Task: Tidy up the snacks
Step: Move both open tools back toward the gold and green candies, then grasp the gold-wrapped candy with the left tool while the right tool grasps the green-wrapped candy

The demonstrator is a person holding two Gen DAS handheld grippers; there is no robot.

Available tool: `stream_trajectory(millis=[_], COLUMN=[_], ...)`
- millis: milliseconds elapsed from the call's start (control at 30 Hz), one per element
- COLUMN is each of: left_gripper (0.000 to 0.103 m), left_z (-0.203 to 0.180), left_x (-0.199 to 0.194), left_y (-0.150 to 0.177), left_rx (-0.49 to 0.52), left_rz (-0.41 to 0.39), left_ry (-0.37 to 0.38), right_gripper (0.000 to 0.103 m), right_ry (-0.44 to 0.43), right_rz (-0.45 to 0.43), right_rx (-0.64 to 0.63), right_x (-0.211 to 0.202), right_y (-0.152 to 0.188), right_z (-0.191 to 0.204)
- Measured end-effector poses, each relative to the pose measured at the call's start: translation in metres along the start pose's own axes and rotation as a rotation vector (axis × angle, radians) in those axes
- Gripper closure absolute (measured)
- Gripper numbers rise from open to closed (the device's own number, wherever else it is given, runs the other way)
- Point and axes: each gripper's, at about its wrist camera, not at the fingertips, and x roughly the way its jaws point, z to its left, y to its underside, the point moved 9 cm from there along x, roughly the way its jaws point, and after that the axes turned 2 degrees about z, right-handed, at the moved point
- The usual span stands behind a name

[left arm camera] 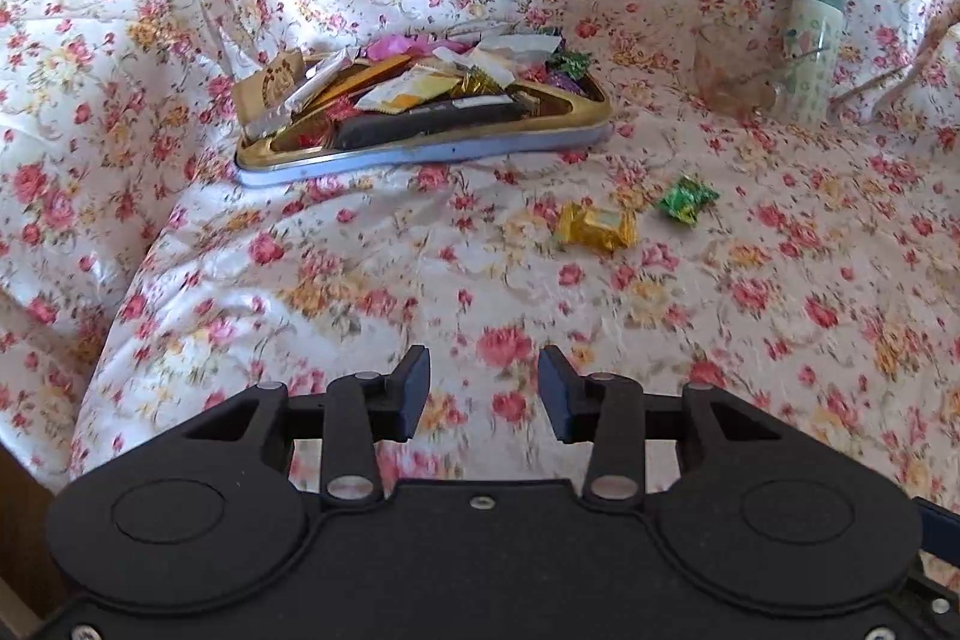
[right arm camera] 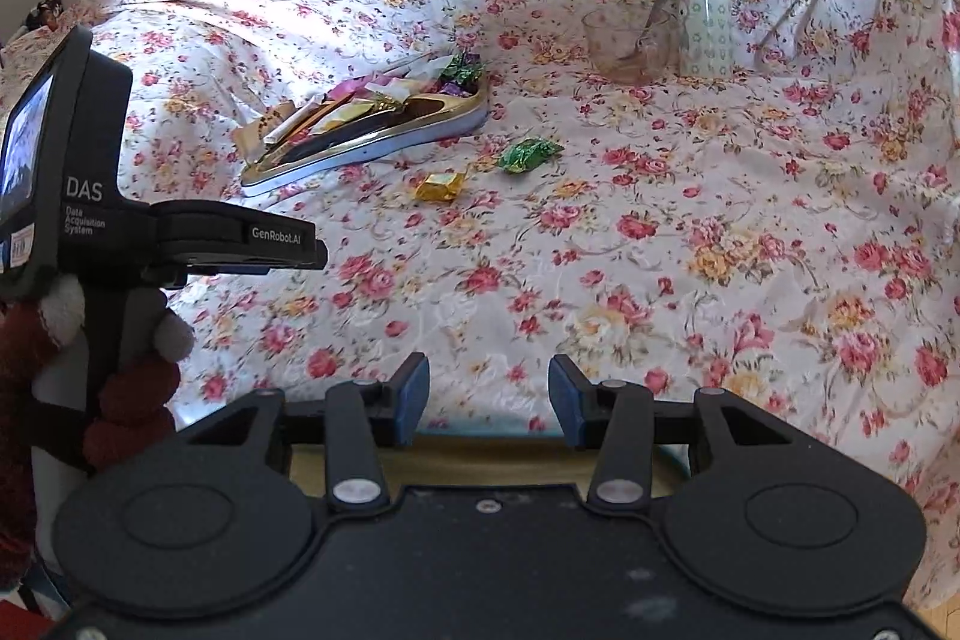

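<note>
Floral cloth (left arm camera: 420, 292) carries a gold-rimmed tin tray (left arm camera: 432, 154) heaped with snacks, a gold candy (left arm camera: 594, 229) and green candy (left arm camera: 687, 199) lying just beside it, while the left gripper (left arm camera: 483, 394) and right gripper (right arm camera: 489, 394) hover released and empty.

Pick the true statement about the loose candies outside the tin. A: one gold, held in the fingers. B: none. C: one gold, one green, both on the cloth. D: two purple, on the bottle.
C: a gold-wrapped candy and a green-wrapped candy lie on the floral cloth beside the tin.
</note>
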Motion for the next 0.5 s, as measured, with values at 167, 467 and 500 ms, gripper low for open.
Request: stream_trajectory(millis=[167,467,500], left_gripper=[0.053,0.053,0.053], left_z=[-0.003,-0.021,-0.024], left_x=[0.022,0.064,0.067], left_y=[-0.009,-0.02,-0.022], left_rx=[0.049,0.131,0.144], left_rz=[-0.028,-0.035,-0.041], left_ry=[0.0,0.065,0.071], right_gripper=[0.056,0.056,0.056], right_ry=[0.014,0.048,0.05], right_rz=[0.005,0.02,0.02], right_rx=[0.003,0.033,0.038], right_x=[0.019,0.062,0.066], right_y=[-0.012,-0.04,-0.043], right_z=[-0.007,-0.027,-0.029])
